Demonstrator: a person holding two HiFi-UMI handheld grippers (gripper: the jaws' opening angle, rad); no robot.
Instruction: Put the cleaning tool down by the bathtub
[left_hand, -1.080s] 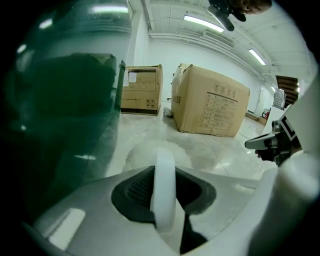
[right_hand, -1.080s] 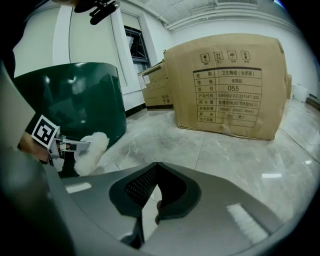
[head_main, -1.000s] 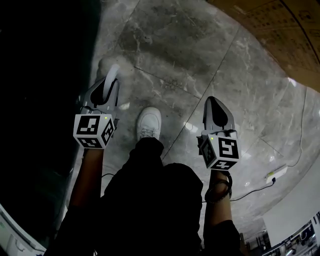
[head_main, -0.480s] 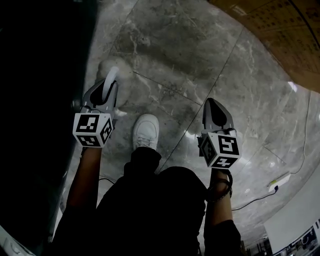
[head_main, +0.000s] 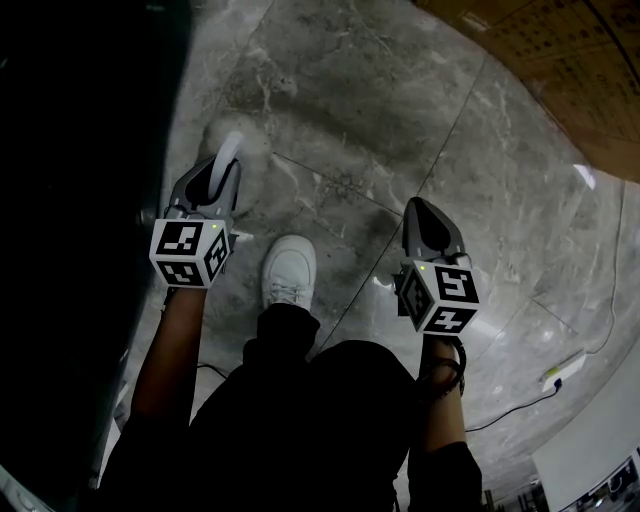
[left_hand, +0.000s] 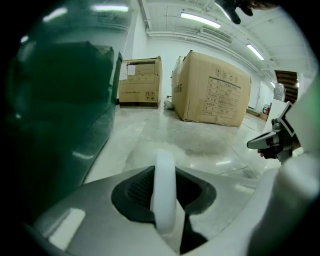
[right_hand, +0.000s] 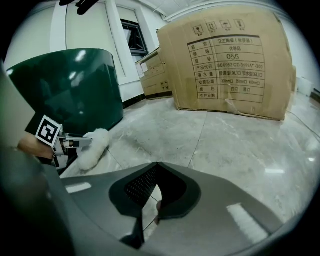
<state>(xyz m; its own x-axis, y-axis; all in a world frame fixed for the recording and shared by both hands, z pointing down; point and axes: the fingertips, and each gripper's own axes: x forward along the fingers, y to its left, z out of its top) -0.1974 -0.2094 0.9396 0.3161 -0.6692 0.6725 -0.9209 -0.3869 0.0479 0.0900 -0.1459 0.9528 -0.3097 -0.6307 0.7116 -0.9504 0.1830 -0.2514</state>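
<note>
I have the left tool (head_main: 218, 172) clamped on the thin white handle of the duster (right_hand: 94, 142). In the left gripper view the handle stands straight up between the two dark pads, which press it from both sides, so the jaws are only as far apart as the handle is thick. The fluffy white head sticks out past the jaw tips and hangs above the grey marble floor (head_main: 400, 120), not yet resting on it as far as I can judge. It sits just beside the dark green bathtub (right_hand: 70, 85), whose curved wall fills the left of the head view. I read that as deliberate: the left tool is on the tub side, so the duster only has to go down to land where the task wants it. The right tool (head_main: 425, 210) is well apart from it, on the far side of my white shoe (head_main: 288, 270). Its jaws are drawn together with nothing between them, and it looks held clear because it has no part in the set-down. Large cardboard boxes (right_hand: 230, 65) stand further off across the floor. To my eye the carrying is nearly over, and what is left is lowering the head to the floor by the tub wall and letting go.
</note>
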